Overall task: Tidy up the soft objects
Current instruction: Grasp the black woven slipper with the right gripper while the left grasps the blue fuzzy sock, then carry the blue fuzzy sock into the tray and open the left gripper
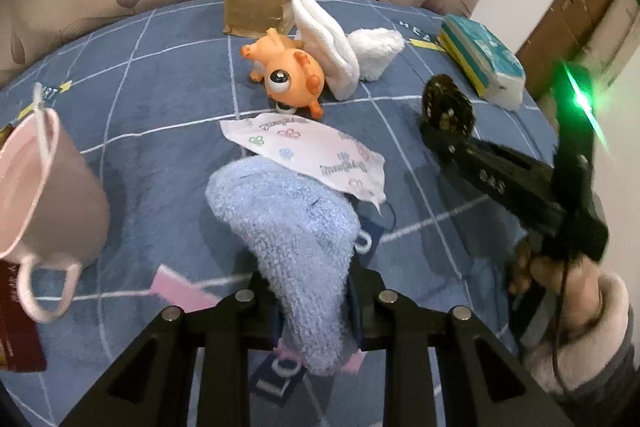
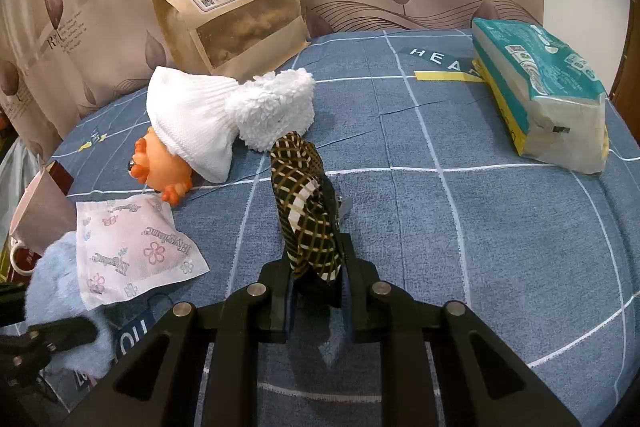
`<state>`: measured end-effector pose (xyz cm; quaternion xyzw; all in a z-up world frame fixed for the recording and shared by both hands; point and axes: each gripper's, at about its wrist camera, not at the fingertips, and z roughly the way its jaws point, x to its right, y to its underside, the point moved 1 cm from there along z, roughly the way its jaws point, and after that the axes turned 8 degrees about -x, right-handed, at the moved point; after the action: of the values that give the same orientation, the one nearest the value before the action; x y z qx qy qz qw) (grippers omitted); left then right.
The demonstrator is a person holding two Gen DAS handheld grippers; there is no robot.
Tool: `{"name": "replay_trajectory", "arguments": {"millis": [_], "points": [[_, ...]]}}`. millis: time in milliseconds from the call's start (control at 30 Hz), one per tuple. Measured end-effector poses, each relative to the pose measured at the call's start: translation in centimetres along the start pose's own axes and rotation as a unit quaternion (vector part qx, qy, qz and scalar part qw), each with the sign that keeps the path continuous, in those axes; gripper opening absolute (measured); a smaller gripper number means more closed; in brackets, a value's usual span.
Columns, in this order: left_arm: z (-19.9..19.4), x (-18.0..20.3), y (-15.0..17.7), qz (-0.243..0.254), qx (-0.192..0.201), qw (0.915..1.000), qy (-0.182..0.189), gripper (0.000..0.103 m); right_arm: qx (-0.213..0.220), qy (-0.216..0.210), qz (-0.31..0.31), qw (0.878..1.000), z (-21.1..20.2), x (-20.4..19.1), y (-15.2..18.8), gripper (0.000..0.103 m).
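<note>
While the left gripper (image 1: pixel 316 291) clamps a fluffy light-blue sock (image 1: pixel 292 223) just before the floral white packet (image 1: pixel 308 151), the right gripper (image 2: pixel 320 291) grips a black checked cloth (image 2: pixel 306 211) right of that packet.

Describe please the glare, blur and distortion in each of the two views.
Left wrist view: a green light flares and streaks beside the right gripper, which looks motion-blurred; the pink cup at the edge is soft. Right wrist view: sharp, even lighting; the blanket's grid lines bow from fisheye distortion.
</note>
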<state>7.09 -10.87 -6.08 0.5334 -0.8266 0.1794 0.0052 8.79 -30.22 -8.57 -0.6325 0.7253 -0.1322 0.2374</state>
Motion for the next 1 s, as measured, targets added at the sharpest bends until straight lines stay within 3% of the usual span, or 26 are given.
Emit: {"name": "replay_trajectory", "arguments": {"millis": [300, 633, 1000], "points": [[-3.1, -1.5, 2.1, 0.004, 0.005, 1.0, -0.005, 0.025, 0.0, 0.002, -0.001, 1.0, 0.0, -0.1, 0.1, 0.016], [-8.0, -5.3, 3.0, -0.029, 0.044, 0.9983, -0.023, 0.025, 0.0, 0.006, -0.004, 1.0, 0.0, -0.1, 0.1, 0.016], [-15.3, -12.8, 4.7, -0.091, 0.103, 0.9848, -0.106, 0.025, -0.001, 0.008, -0.005, 1.0, 0.1, -0.2, 0.1, 0.017]]}}
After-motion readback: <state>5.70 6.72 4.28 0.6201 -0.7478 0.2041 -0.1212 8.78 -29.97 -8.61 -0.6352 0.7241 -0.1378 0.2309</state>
